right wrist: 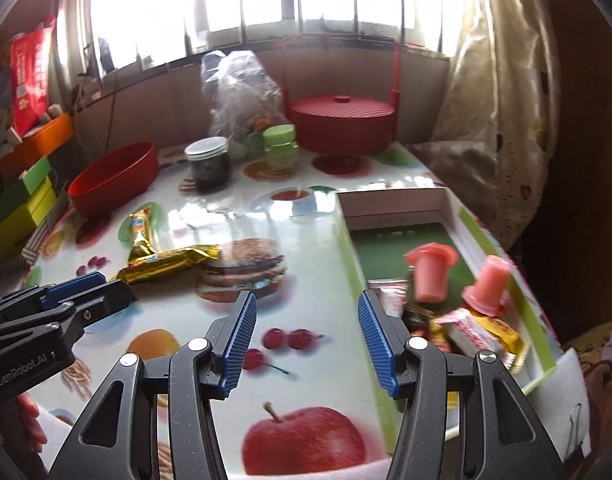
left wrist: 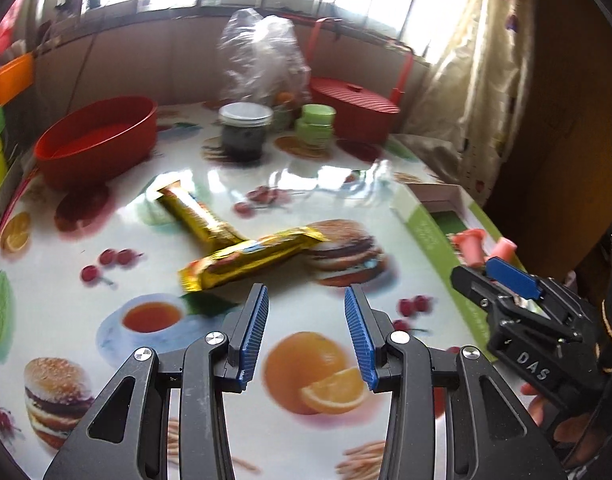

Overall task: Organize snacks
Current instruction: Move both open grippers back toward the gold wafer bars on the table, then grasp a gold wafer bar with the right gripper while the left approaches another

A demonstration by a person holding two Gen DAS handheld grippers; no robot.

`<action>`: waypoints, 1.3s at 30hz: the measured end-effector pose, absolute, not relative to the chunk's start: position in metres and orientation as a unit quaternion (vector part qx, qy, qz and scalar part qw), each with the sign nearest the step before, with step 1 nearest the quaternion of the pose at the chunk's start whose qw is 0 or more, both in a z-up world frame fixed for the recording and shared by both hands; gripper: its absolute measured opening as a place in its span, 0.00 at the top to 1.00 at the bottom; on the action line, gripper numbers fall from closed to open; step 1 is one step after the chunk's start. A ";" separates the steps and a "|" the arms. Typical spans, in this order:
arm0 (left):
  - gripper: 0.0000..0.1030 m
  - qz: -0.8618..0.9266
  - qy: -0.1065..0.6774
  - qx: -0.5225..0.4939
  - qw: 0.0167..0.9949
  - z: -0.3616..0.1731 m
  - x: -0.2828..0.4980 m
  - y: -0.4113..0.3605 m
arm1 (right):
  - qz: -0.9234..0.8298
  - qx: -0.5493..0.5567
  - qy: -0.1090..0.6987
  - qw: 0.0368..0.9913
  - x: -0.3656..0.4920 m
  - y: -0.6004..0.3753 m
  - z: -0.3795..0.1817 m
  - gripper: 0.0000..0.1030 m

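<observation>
On the desk (left wrist: 210, 184) with the fruit-and-burger print, two gold-wrapped snack bars are lying crossed over each other: the nearer snack bar (left wrist: 250, 258) is sitting just ahead of the left hand-held gripper (left wrist: 306, 300), and the farther snack bar (left wrist: 198, 214) is angling away toward the red bowl (left wrist: 96, 142). Left hand-held gripper is hanging over the desk with its blue pads apart and nothing between them, not touching either bar. Right hand-held gripper (right wrist: 304, 308) is doing the same thing, pads spread, empty, hovering by the edge of the green box (right wrist: 356, 248).

That box is sitting at the right side of the desk and is already holding stuff: two pink jelly cups (right wrist: 432, 276), one upright-ish and one tipped over, plus a pile of wrapped snacks (right wrist: 478, 330) at the near end.

Farther back, a dark jar (right wrist: 208, 164) with a white lid, a green-lidded jar (right wrist: 281, 148), a crinkly clear plastic bag (right wrist: 236, 88) and a red lidded basket (right wrist: 342, 120) are standing by the window. Everything's looking a bit motion-blurred.
</observation>
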State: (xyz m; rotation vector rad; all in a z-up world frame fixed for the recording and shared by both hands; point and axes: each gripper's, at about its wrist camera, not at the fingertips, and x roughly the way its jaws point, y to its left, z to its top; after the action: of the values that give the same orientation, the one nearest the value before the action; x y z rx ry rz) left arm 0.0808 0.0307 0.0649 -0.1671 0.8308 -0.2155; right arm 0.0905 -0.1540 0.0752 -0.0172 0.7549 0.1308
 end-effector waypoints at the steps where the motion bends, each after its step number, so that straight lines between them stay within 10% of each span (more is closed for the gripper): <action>1: 0.60 -0.097 0.404 -0.085 0.906 0.063 0.082 0.038 | 0.066 -0.009 0.370 0.927 0.092 -0.152 0.075 0.49; 39: 0.60 -0.193 0.437 -0.156 0.864 0.018 0.125 0.054 | 0.102 0.010 0.437 0.893 0.164 -0.110 0.036 0.48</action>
State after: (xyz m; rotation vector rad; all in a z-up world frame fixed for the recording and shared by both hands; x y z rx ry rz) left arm 0.1251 0.0539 0.0180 -0.3268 0.9167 -0.4038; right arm 0.1640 -0.1100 0.0359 0.0209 0.9075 0.2108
